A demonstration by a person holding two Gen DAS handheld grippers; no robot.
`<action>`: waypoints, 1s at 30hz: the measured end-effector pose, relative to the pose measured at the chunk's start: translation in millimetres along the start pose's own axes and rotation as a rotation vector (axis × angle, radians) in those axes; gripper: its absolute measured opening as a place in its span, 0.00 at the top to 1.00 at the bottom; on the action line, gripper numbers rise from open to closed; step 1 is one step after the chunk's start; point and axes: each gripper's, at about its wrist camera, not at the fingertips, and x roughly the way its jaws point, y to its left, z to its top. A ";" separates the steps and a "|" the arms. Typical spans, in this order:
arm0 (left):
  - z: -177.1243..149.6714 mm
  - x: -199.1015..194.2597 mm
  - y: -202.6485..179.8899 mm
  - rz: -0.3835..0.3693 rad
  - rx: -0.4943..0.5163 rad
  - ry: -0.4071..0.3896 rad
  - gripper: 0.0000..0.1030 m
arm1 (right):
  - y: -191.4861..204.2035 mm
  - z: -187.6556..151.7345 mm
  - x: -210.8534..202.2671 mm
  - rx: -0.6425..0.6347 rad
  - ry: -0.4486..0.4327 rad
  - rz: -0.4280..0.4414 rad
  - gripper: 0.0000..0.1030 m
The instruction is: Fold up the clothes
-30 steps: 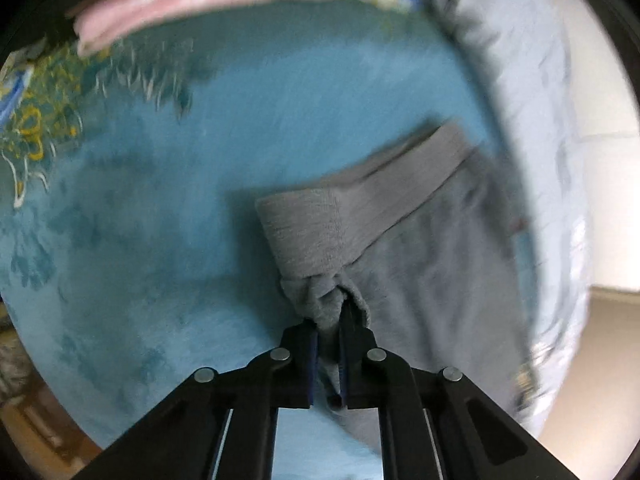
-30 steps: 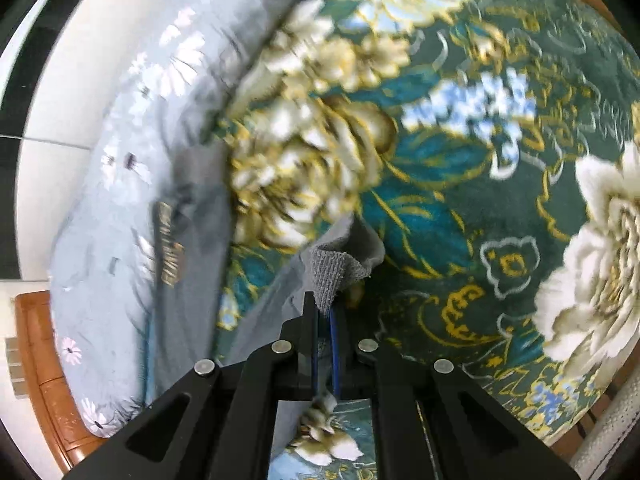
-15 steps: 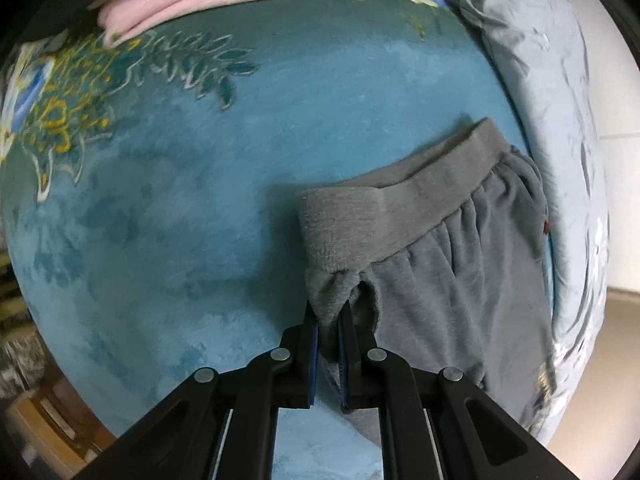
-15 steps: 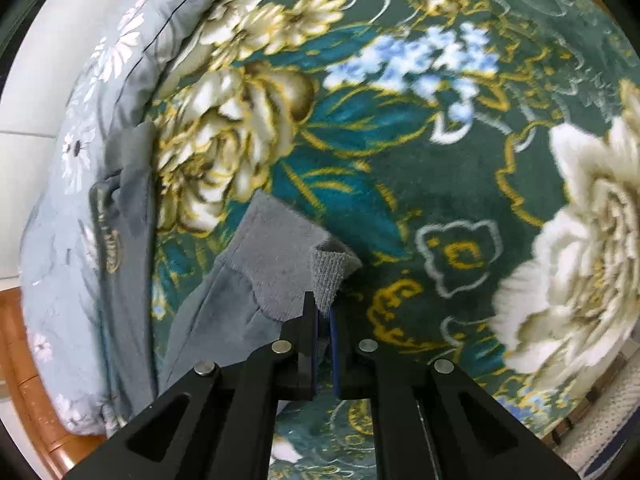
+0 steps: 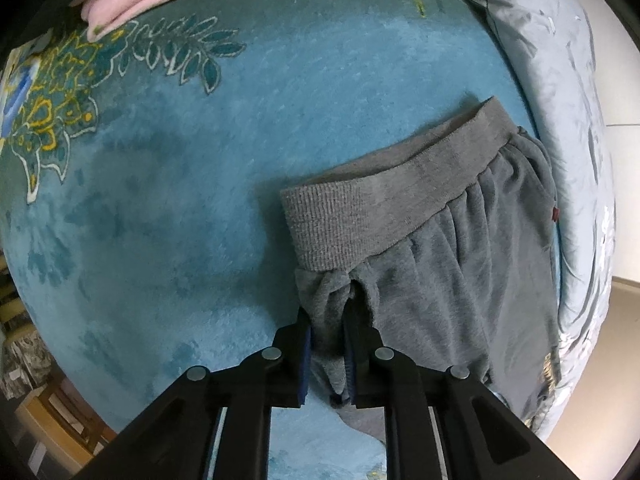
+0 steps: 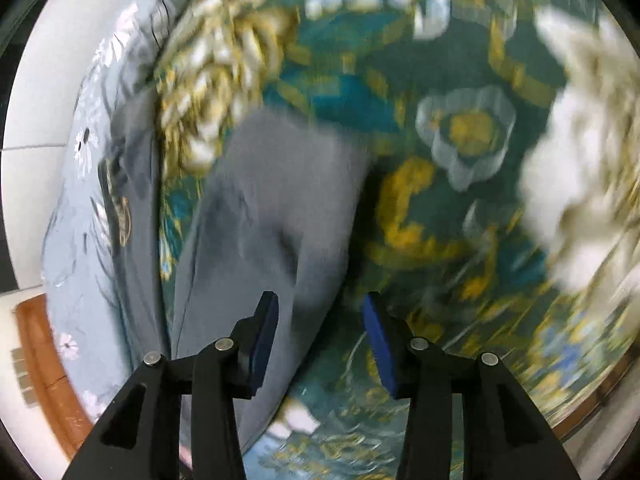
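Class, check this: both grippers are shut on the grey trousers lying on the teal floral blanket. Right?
Only the left gripper is shut on the grey trousers. The right wrist view shows the right gripper open, holding nothing.

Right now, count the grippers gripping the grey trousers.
1. The left gripper pinches the grey trousers just below the waistband; the right gripper is open above them, holding nothing.

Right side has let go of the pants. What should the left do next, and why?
Probably open the left gripper and release too. It is shut on a bunched fold of the grey pants just below the waistband, which already lies flat on the blue blanket. The right gripper hangs open above the cloth.
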 end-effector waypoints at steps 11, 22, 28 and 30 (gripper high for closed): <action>2.9 -8.6 -1.8 -0.043 0.016 -0.036 0.90 | 33.8 -14.1 6.7 0.047 -0.052 0.109 0.96; -10.2 -12.6 33.8 -0.029 -0.023 -0.019 0.92 | 26.2 -20.9 -28.3 0.052 -0.085 0.075 0.97; 11.1 -39.5 7.6 -0.189 -0.065 -0.022 0.91 | 96.6 -2.6 -56.0 -0.047 -0.121 0.215 0.97; 39.4 -46.4 -33.1 -0.248 -0.079 -0.033 0.91 | 125.0 4.3 -63.7 -0.080 -0.124 0.261 0.97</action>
